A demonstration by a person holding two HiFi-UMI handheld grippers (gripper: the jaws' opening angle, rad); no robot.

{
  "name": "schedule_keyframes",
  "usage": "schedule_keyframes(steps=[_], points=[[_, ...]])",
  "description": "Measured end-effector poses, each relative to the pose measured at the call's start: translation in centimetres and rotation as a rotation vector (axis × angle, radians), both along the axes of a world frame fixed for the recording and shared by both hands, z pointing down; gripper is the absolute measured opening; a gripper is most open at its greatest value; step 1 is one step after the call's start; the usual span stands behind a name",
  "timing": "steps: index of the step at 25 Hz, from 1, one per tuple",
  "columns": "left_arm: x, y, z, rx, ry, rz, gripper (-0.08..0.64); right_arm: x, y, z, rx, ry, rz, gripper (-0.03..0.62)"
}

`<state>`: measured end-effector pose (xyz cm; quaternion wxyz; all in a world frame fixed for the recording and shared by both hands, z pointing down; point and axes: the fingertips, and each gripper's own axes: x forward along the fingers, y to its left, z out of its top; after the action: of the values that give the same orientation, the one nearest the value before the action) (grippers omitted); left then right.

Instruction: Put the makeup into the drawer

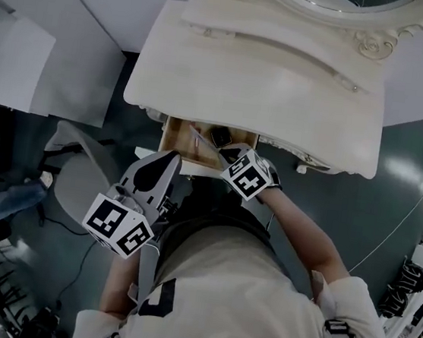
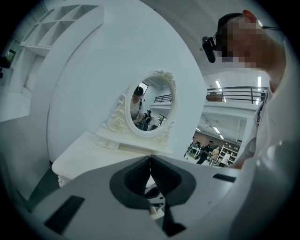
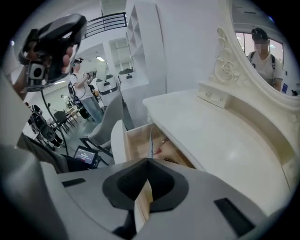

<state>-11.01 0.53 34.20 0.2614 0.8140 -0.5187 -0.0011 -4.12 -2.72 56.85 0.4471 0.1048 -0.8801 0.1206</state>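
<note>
Lab hall: mezzanine railing (image 2: 236, 93), office chairs (image 3: 56, 119), mock dressing table (image 1: 281, 96).

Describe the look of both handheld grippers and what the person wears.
Both the left gripper and right gripper have pale grey shells with dark pads and a white marker cube printed with black squares. The person wears a light short-sleeved top.

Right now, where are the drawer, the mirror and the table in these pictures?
Drawer (image 1: 179, 133): head view, on its bare wooden floor.
Mirror (image 2: 151, 104): left gripper view, on the middle of the glass.
Table (image 3: 220, 136): right gripper view, on its bare top.
</note>
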Motion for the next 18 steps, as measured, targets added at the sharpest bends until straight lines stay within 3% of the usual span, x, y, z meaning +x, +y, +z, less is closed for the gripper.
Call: schedule_keyframes(steps=[3, 7, 13, 18], points=[[-1.4, 0.0, 0.5, -0.014, 0.006, -0.017, 0.058, -1.6, -0.6, 0.8, 0.030, 0.024, 0.029, 0.026], [-3.2, -0.7, 1.1, -0.031, 0.017, -0.016, 0.058, -3.4, -1.9, 1.3, 0.171, 0.068, 0.015, 0.026], [-5.6, -1.1, 2.0, -0.058, 0.024, -0.013, 0.058, -6.5, -0.6, 7.3, 0.282, 0.196, -0.185, 0.028], [-7.4, -1.2, 3.1, -0.083, 0.028, -0.028, 0.058, -7.3, 0.1, 10.0, 0.254, 0.257, -0.265, 0.028]])
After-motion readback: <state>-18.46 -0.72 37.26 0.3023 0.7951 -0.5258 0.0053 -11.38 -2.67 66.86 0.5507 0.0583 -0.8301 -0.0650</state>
